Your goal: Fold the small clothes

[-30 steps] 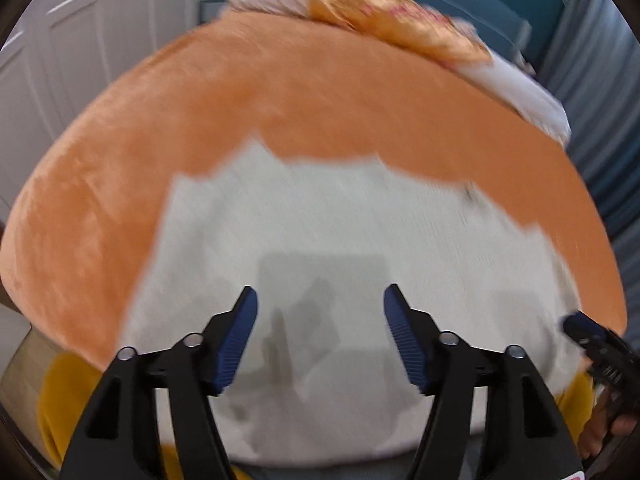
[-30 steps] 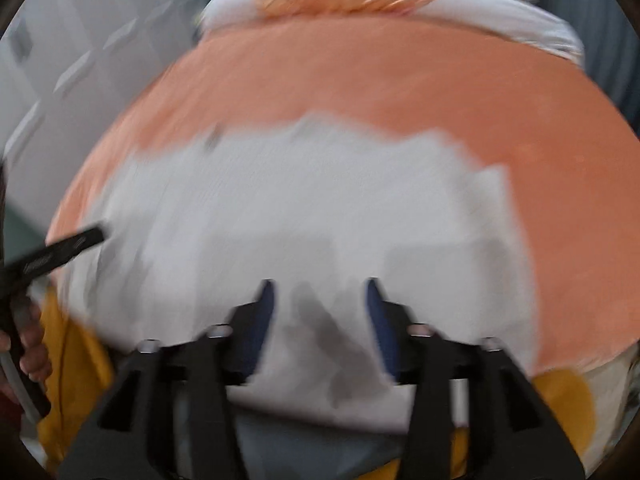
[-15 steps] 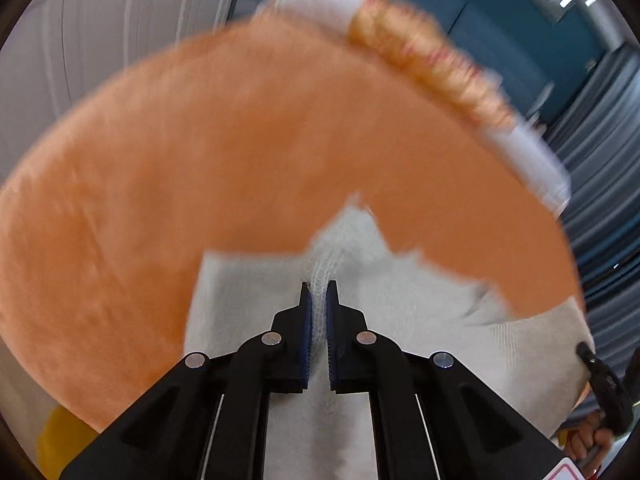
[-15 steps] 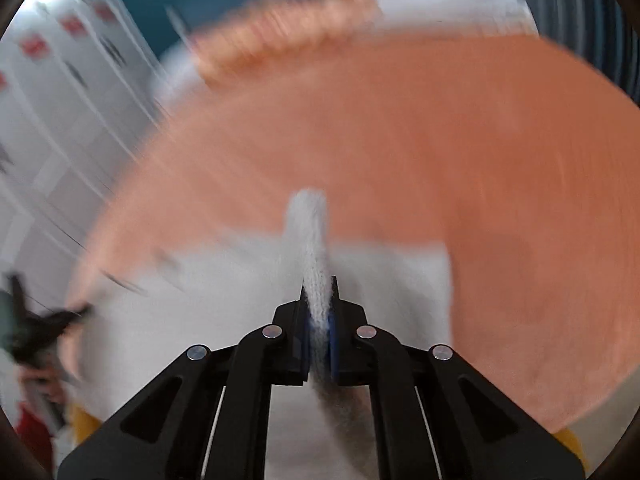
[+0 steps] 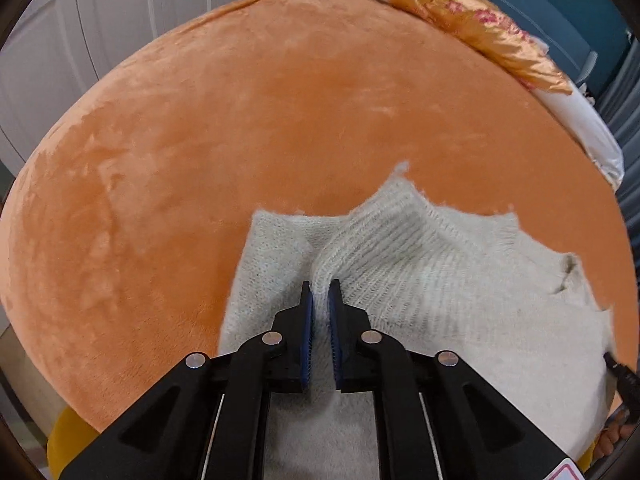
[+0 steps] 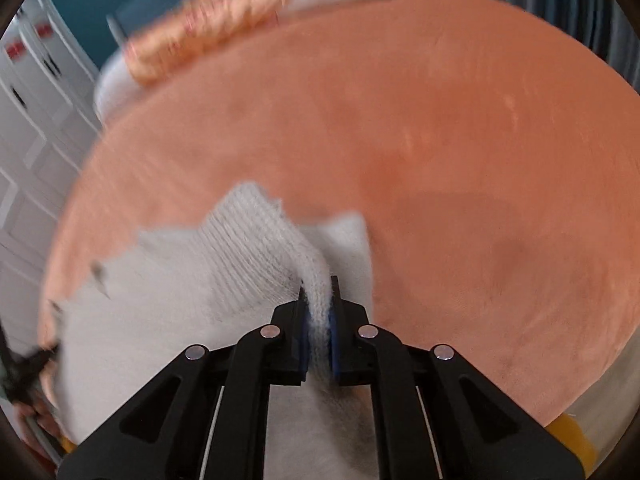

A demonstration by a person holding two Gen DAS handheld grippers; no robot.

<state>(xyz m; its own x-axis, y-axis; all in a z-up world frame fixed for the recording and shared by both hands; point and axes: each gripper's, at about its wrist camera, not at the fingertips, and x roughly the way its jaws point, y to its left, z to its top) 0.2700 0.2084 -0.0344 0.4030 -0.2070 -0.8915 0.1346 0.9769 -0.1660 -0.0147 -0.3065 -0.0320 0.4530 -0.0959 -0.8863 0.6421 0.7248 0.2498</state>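
**Both hand-held grippers clamped on the knit garment**

A second ago both hand-held grippers stood wide apart above the flat white garment; since then each has come down and pinched a fold of it, and the near edge is now lifted and carried toward the far side.

Left wrist view: the left hand-held gripper point(image 5: 320, 292) has its blue pads point(image 5: 307, 328) pressed on a raised ridge of the cream knit sweater point(image 5: 460, 288). The log has its jaws easing open a little, yet the knit is plainly caught between them. The sweater lies on the orange plush bed cover point(image 5: 240, 140), toward the near right part of it, with a ribbed flap point(image 5: 396, 216) folded up and pointing away. At the far edge of the bed lie a white pillow point(image 5: 588, 120) and a gold patterned cushion point(image 5: 472, 24). White panelled doors point(image 5: 60, 60) stand to the left. At the lower right edge the tip of the right hand-held gripper point(image 5: 624, 380) shows, with fingers of a hand point(image 5: 608, 440) under it.

Right wrist view: this picture is blurred. The right hand-held gripper point(image 6: 318, 296) is clamped on a thick fold of the same sweater point(image 6: 160, 320), whose ribbed band point(image 6: 256, 232) rises ahead of the tips. The bed cover point(image 6: 460, 180) fills the right side.
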